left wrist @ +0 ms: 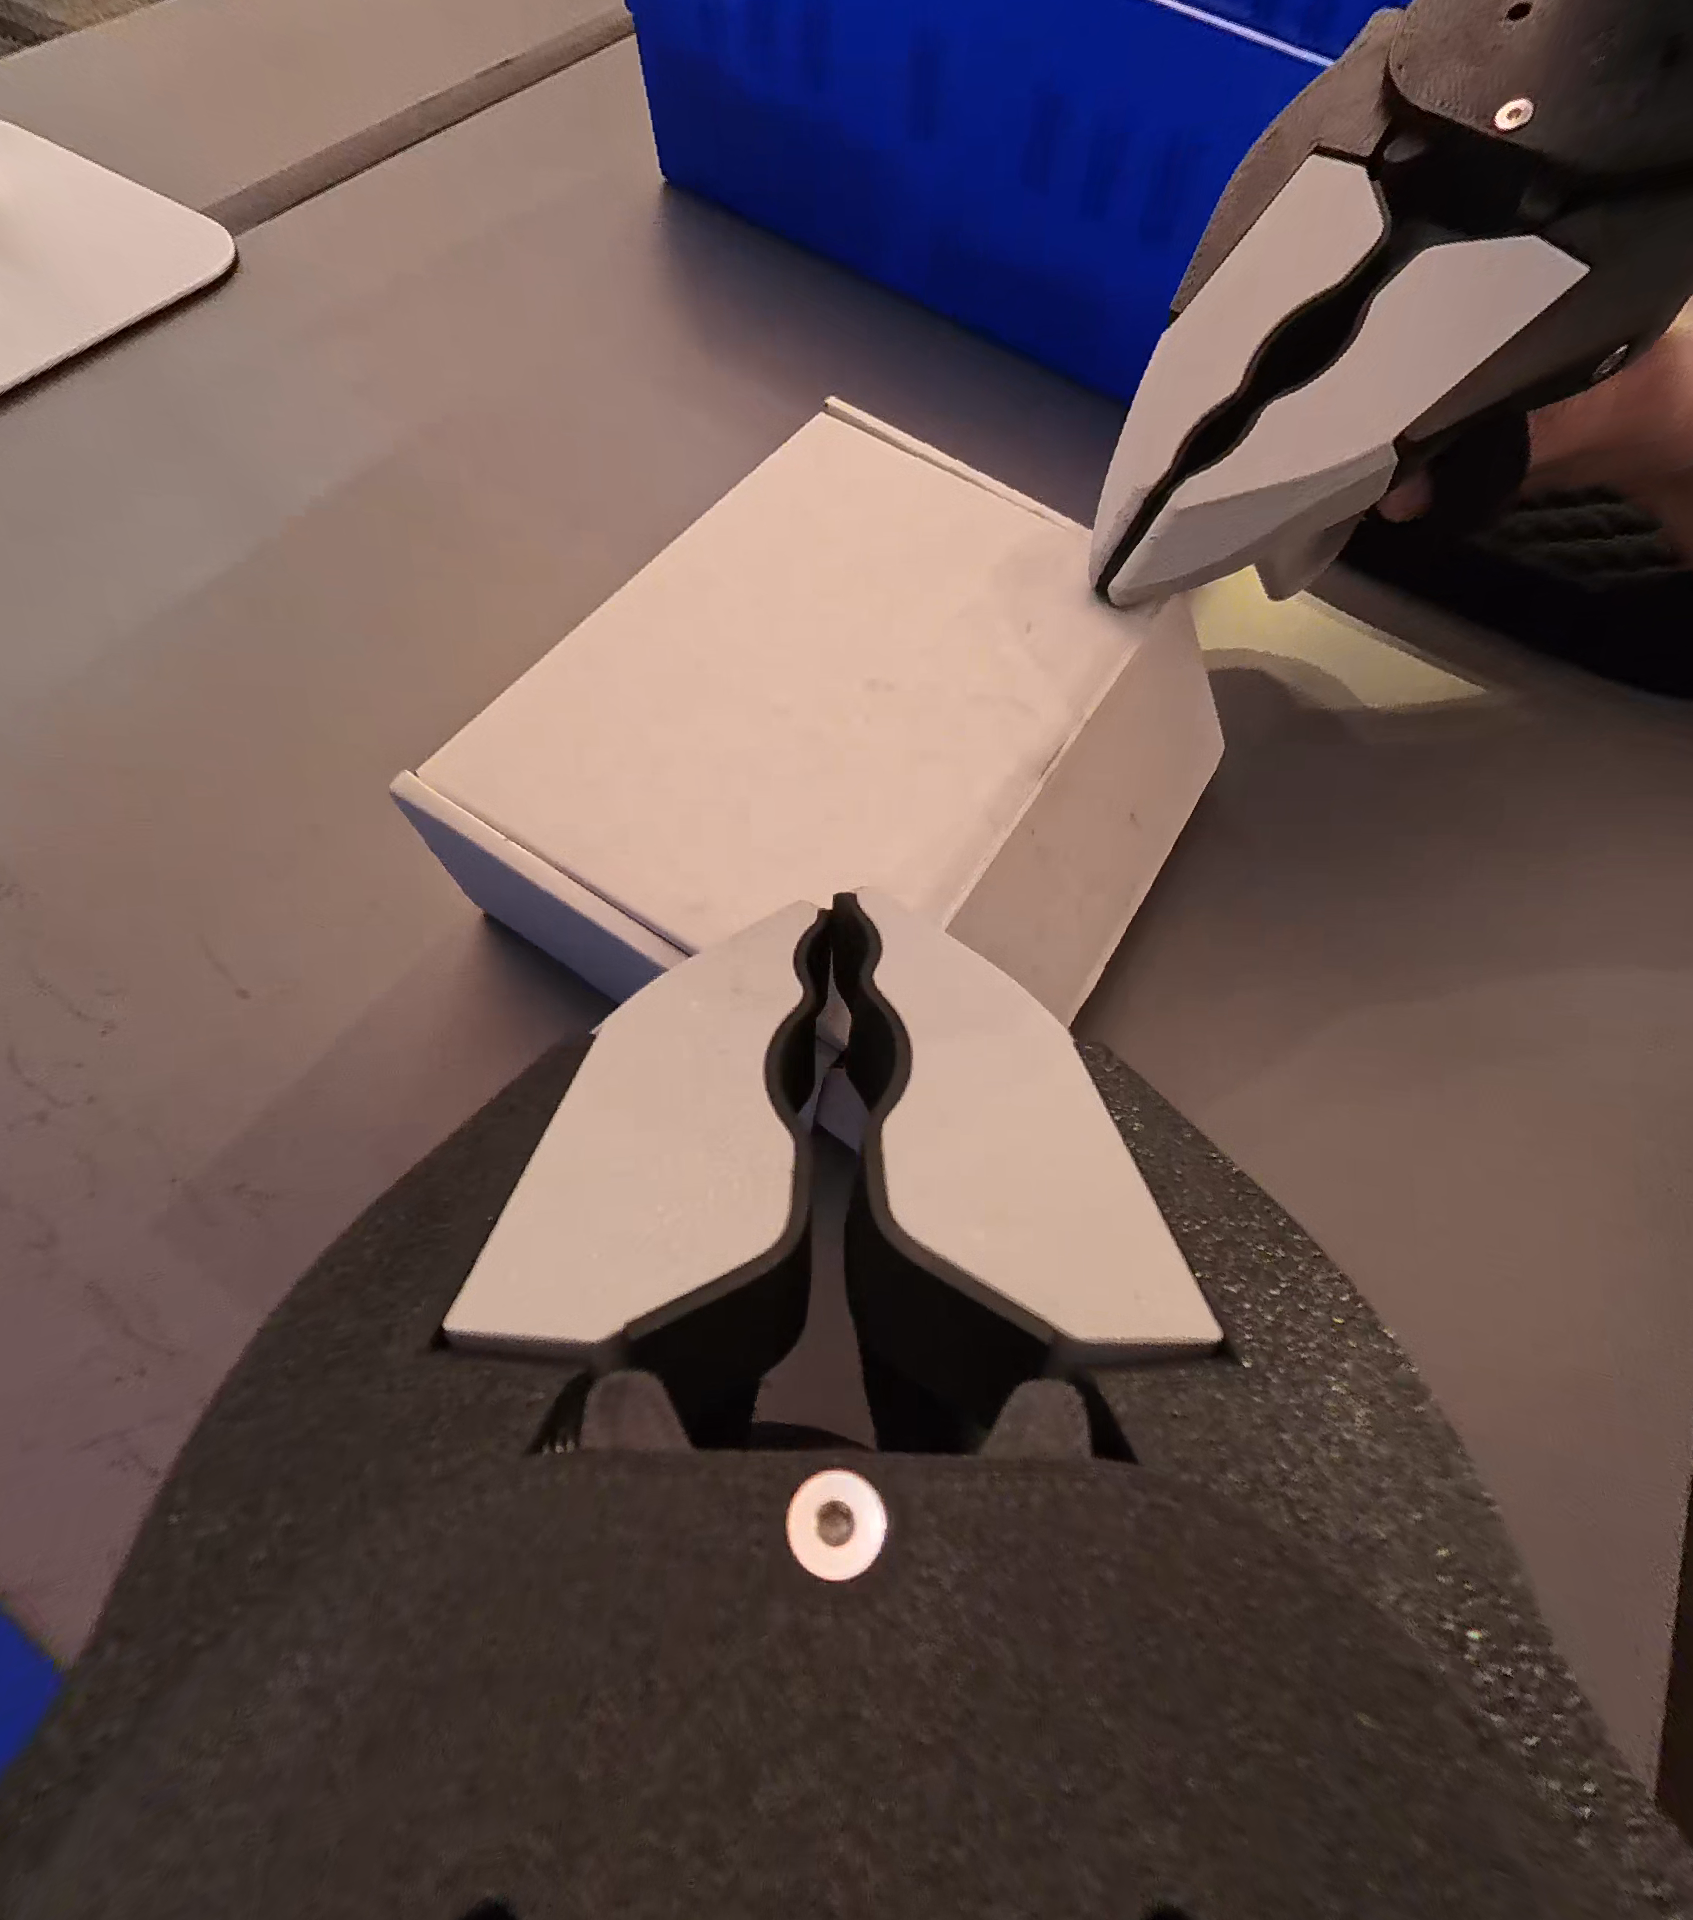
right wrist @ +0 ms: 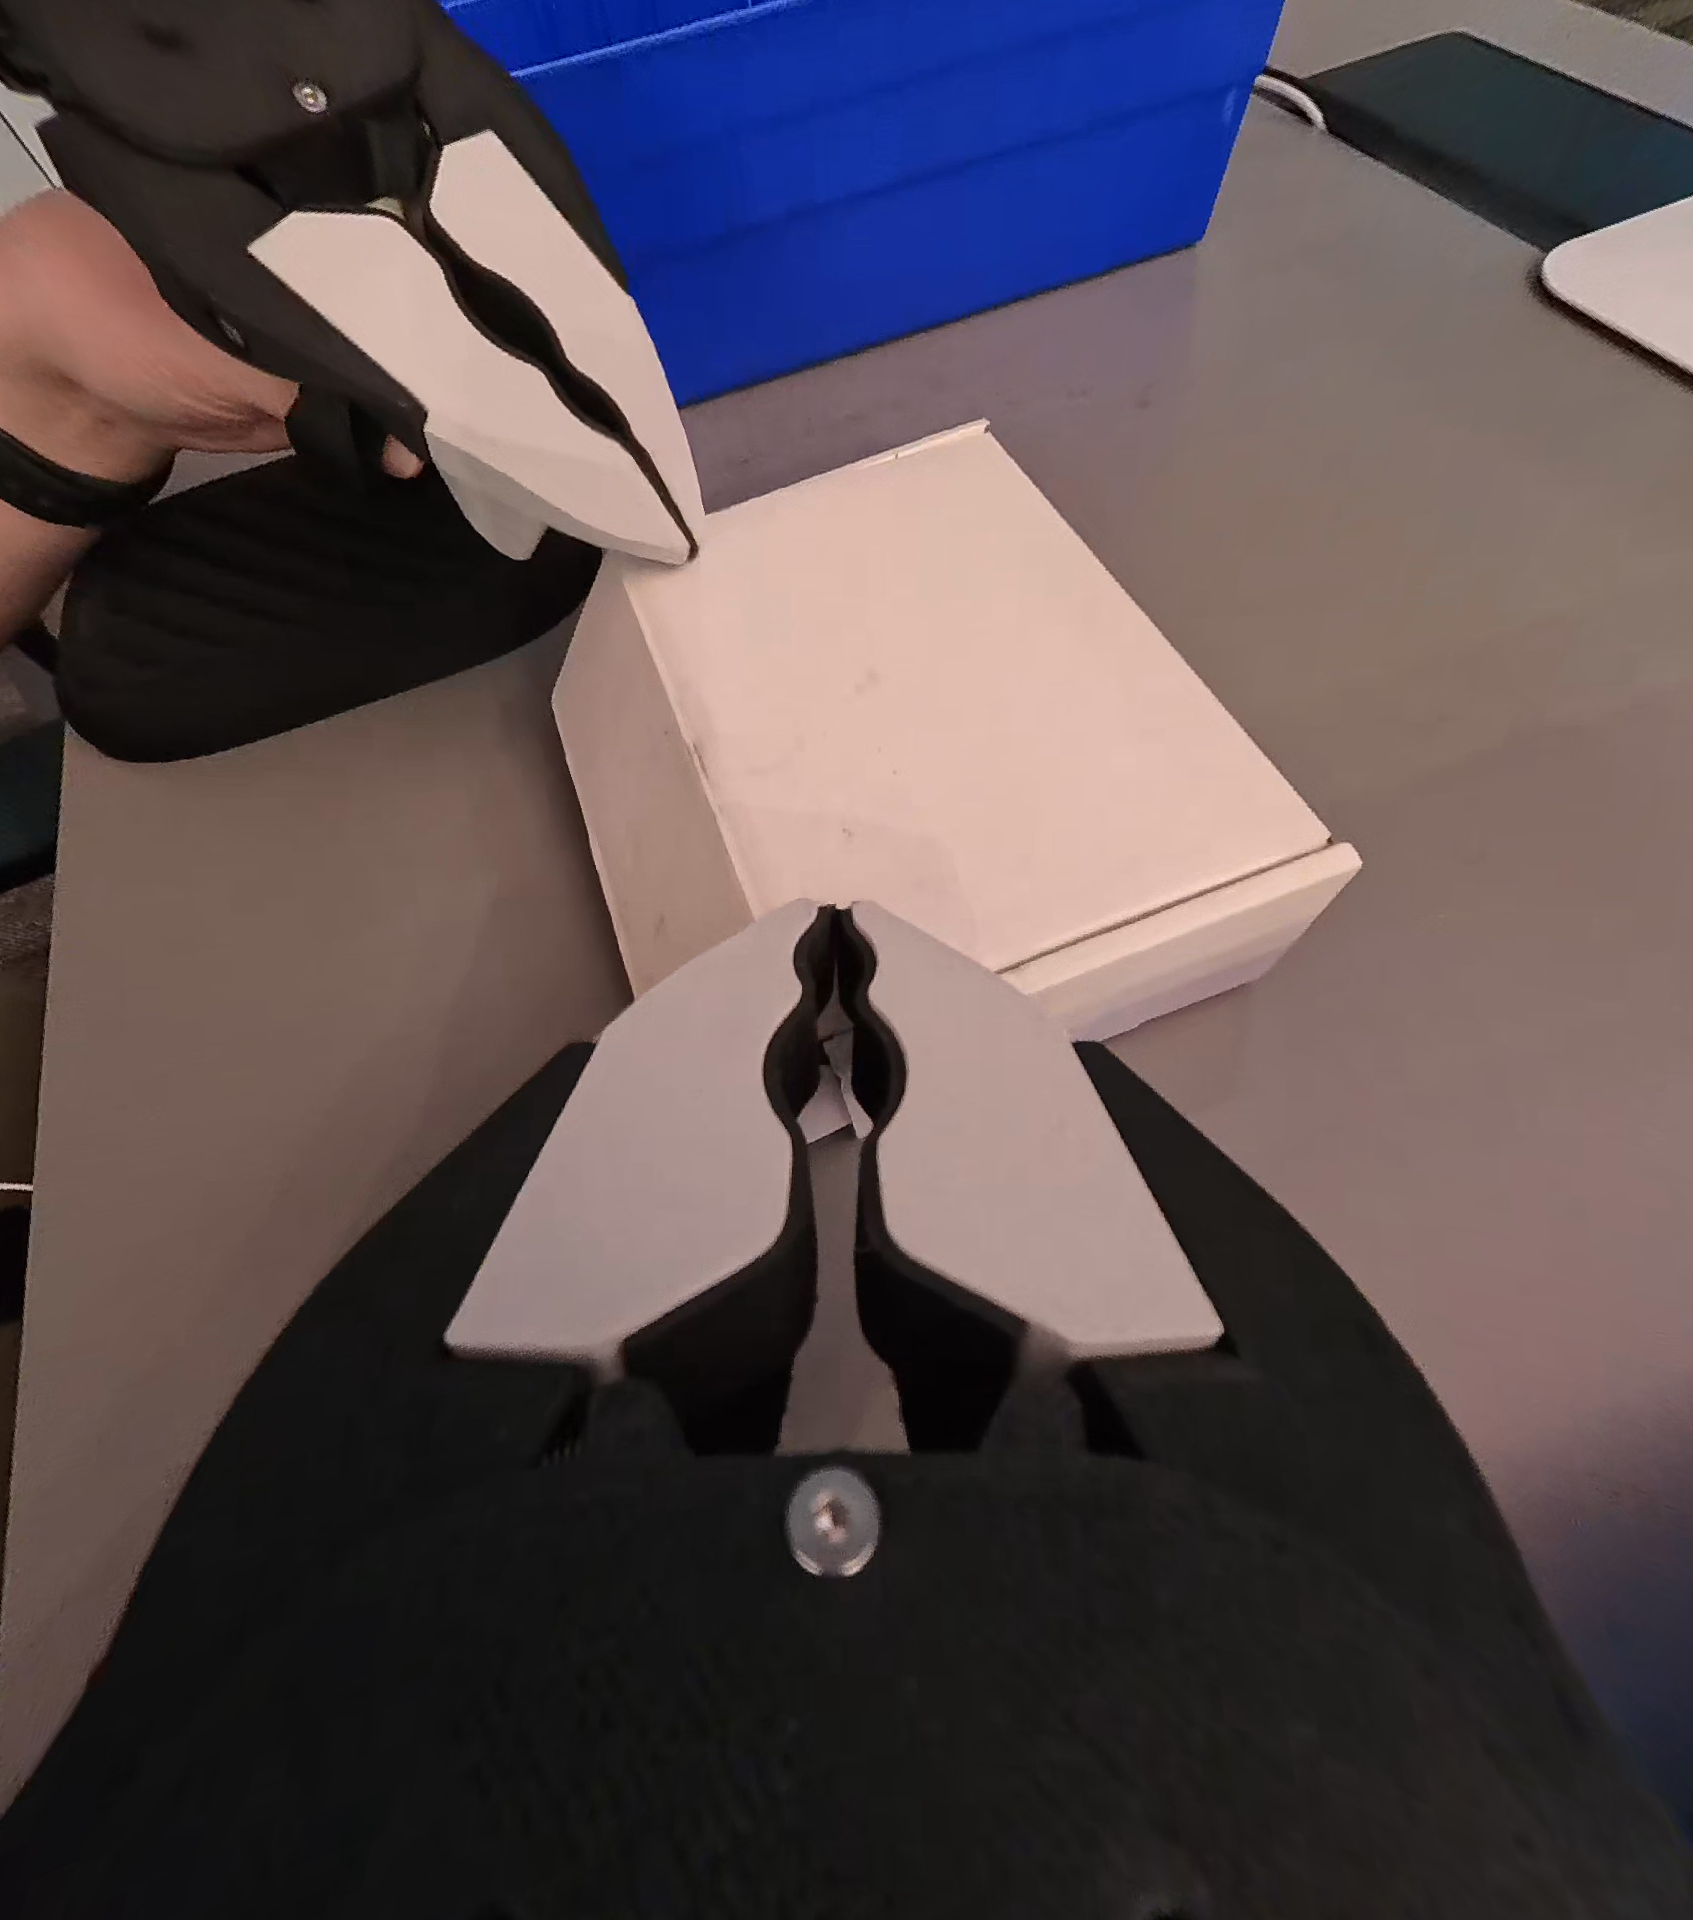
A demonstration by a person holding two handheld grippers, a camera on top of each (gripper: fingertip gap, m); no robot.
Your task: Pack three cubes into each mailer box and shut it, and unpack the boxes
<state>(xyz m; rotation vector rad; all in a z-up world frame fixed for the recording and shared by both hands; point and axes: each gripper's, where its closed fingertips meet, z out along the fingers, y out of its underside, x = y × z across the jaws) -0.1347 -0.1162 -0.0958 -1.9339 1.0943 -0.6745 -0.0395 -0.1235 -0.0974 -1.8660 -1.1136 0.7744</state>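
Note:
A white mailer box [left wrist: 769,686] lies on the grey table with its lid down; it also shows in the right wrist view [right wrist: 925,727]. My left gripper [left wrist: 842,906] is shut, with its tips at the box's near front corner, seen from the other side in the right wrist view [right wrist: 686,551]. My right gripper [right wrist: 837,912] is shut, with its tips at the other front corner, and it shows touching the lid there in the left wrist view [left wrist: 1112,587]. Neither holds anything that I can see. No cubes are in view.
A blue bin [left wrist: 925,156] stands just behind the box and also shows in the right wrist view [right wrist: 873,187]. A silver monitor base [left wrist: 42,281] sits at one end of the table. A black chair seat [right wrist: 302,623] is beyond the table edge. The left gripper's tips are roughly 11 cm from the right gripper's.

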